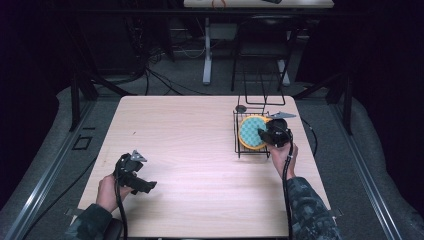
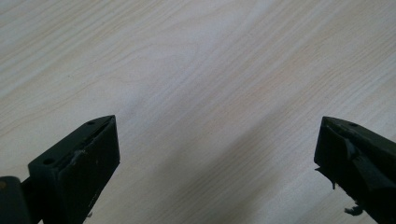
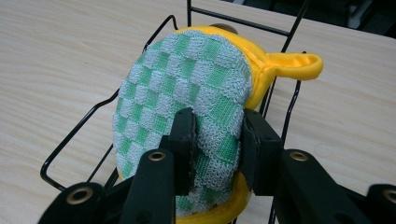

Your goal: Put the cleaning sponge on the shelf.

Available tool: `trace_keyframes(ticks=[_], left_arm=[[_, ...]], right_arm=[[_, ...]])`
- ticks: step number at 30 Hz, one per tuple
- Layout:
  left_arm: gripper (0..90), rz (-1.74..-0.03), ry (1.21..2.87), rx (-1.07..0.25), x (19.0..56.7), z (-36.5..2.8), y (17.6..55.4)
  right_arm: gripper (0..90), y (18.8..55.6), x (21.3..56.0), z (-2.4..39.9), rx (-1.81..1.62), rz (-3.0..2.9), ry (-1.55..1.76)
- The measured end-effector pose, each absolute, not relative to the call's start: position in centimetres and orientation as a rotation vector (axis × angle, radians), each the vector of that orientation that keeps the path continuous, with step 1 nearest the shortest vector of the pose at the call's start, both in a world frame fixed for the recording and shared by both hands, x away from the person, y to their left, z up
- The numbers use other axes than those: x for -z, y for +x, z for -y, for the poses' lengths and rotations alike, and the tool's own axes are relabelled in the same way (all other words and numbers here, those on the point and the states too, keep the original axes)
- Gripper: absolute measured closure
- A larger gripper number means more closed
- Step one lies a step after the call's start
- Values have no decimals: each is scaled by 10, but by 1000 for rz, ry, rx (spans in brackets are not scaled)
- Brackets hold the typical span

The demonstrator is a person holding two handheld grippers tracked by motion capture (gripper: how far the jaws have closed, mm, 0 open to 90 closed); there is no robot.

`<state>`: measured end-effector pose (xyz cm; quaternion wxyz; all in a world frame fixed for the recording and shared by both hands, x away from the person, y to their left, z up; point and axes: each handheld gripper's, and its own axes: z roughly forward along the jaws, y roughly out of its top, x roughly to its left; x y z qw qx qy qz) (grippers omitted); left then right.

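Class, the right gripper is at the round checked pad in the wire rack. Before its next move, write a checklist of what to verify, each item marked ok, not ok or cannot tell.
1. Right gripper shut on the scrubbing pad: ok, fingers pinch its lower edge.
2. Pad within the wire rack: ok.
3. Pad's yellow loop free of the rack wires: cannot tell.
4. Left gripper open, holding nothing: ok.
5. Left gripper away from the rack, over the table: ok.

Left hand-held gripper point(image 1: 134, 175) low, jaws wide apart — right hand-held gripper point(image 3: 217, 140) clamped.
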<state>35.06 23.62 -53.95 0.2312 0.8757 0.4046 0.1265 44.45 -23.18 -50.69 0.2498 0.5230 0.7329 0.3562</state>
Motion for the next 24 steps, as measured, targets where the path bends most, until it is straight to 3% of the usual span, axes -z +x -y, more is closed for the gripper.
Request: trace_keyframes(ticks=[24], left_arm=[[3,-1115,2415,-340,540,-236,351]], right_arm=[[611,454,521,242,-1006,-1974,1527]])
